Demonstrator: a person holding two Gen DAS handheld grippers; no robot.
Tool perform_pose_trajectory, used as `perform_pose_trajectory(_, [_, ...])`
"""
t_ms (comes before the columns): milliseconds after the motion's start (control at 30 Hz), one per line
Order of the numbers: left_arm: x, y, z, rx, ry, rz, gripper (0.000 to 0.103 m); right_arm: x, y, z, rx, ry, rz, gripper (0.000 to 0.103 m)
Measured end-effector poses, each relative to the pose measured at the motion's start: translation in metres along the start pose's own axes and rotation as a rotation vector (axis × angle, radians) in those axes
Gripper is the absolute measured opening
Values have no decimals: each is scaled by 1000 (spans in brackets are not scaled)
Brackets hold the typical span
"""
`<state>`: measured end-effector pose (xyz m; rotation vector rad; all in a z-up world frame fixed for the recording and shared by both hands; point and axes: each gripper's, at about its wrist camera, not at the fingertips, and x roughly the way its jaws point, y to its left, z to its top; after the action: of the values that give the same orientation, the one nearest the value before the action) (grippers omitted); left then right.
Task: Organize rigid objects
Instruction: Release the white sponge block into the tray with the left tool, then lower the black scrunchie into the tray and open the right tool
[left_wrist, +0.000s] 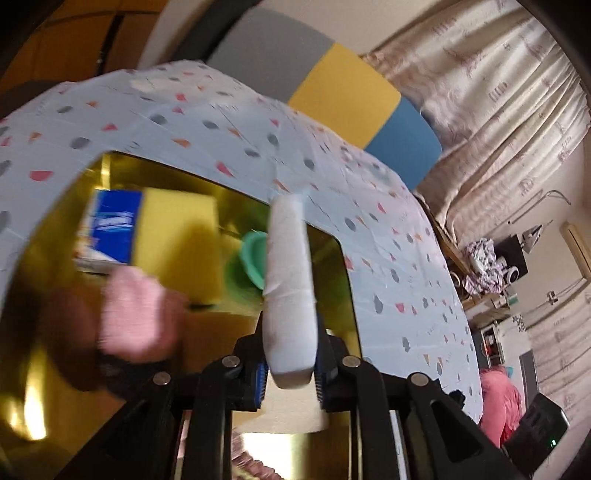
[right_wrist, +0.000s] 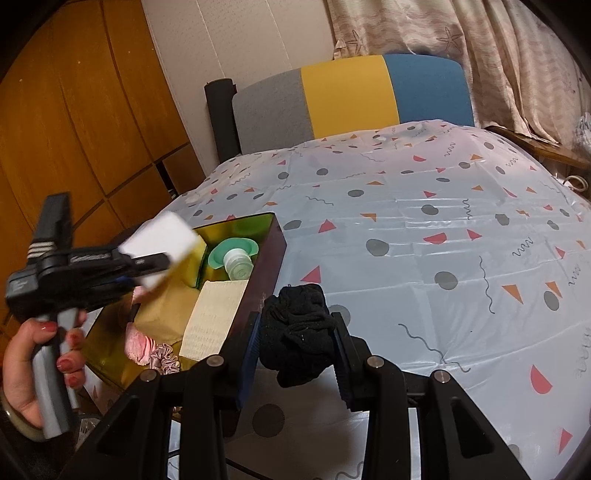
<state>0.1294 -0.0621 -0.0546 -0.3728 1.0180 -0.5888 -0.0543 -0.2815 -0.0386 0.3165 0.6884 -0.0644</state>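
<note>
- The left gripper (right_wrist: 147, 264) hovered over the near-left part of the gold box (right_wrist: 275, 258), its fingers narrow around a white foam block (left_wrist: 290, 295); in the left wrist view a sliver of gap showed beside the block, so I judged the hold loose and the block liable to slip and land on the pink cloth (right_wrist: 138, 341) or across the yellow divider (right_wrist: 197, 254)
- The block stood on edge between the blue pads (left_wrist: 261, 380), its far end reaching well past the fingertips and over the green cup (left_wrist: 251, 258), so a tilted fall could knock the small bottle (right_wrist: 238, 264)
- The right gripper (right_wrist: 299, 343) held a black bundled sock (right_wrist: 295, 332) squeezed between its fingers, above the patterned desk cover (right_wrist: 443, 229) just beside the box's right wall; a swing leftward risked clipping that wall or the person's hand (right_wrist: 33, 362)
</note>
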Motion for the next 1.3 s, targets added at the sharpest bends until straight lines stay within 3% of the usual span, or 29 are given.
perform_pose_trajectory(67, [12, -8, 1, 25, 30, 53, 45, -1, 0, 1, 1, -1, -2, 37])
perform_pose_trajectory(200, [8, -20, -8, 91, 22, 117, 45, -4, 0, 3, 0, -5, 4, 37])
perform_pose_trajectory(367, [-41, -17, -28, 170, -107, 141, 45, -2, 9, 5, -4, 14, 47, 37])
perform_pose_trajectory(533, [-78, 2, -42, 154, -177, 203, 45, 2, 33, 6, -47, 42, 111, 37])
perform_pose_trajectory(767, [-111, 28, -57, 100, -206, 281, 46, 18, 83, -1, -143, 138, 189, 37])
perform_pose_trajectory(1000, [-120, 36, -65, 80, -218, 368, 46, 37, 125, -14, -294, 211, 80, 37])
perform_pose_trajectory(1233, [-129, 34, -67, 81, -240, 416, 46, 51, 132, -14, -310, 238, 41, 37])
perform_pose_trajectory(1300, [-132, 33, -68, 80, -246, 445, 46, 54, 132, -13, -311, 244, 20, 43])
